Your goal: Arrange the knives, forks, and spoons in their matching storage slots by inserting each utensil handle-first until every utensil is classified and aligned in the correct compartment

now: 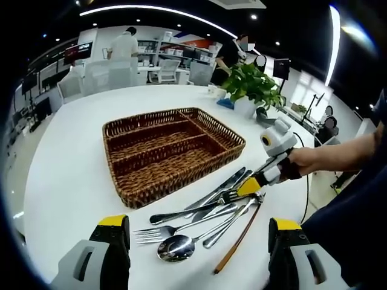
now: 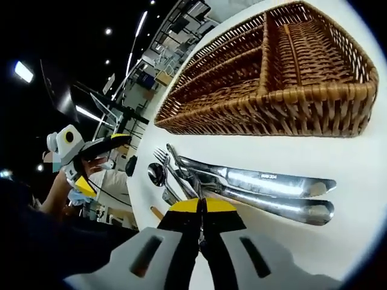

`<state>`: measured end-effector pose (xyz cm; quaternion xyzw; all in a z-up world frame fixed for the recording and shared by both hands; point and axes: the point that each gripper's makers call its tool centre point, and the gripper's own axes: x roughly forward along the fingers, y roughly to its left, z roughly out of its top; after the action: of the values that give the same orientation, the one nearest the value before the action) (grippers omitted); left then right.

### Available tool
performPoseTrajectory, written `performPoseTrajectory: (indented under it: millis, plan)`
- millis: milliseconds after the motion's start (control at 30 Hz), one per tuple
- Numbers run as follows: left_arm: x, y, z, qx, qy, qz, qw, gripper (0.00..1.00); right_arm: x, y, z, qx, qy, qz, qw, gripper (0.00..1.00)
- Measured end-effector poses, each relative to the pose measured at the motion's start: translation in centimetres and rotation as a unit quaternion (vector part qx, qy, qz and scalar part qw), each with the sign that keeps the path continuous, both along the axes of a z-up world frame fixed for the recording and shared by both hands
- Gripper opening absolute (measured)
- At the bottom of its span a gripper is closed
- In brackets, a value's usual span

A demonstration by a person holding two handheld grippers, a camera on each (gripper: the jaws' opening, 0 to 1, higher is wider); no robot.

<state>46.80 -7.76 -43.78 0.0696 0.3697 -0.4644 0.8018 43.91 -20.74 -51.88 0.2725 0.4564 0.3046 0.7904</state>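
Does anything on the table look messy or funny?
Yes. The shiny metal knives, forks and spoons lie crossed in a jumbled heap on the white table, beside the brown wicker tray, whose slots look empty. A thin brown stick lies among them, which seems odd.

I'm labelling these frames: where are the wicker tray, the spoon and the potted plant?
wicker tray (image 1: 181,186): left gripper view, near rim.
spoon (image 1: 175,248): left gripper view, bowl.
potted plant (image 1: 254,81): left gripper view, leaves.

Open table around wicker tray (image 1: 172,154); potted plant (image 1: 251,84) stands behind it
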Motion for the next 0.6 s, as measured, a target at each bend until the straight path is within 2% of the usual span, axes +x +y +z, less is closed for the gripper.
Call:
performPoseTrajectory:
  millis: [167,600]
  plan:
    - [-0.1,0.0,0.1,-0.001,-0.003,-0.001,1.0,1.0,-0.4,0.1,0.3,-0.004,-0.01,0.016,0.9998,0.0]
    - [-0.2,-0.1,0.4,-0.002,-0.007,-0.007,1.0,1.0,0.4,-0.1,2.4,-0.004,-0.053,0.012,0.9985,0.0]
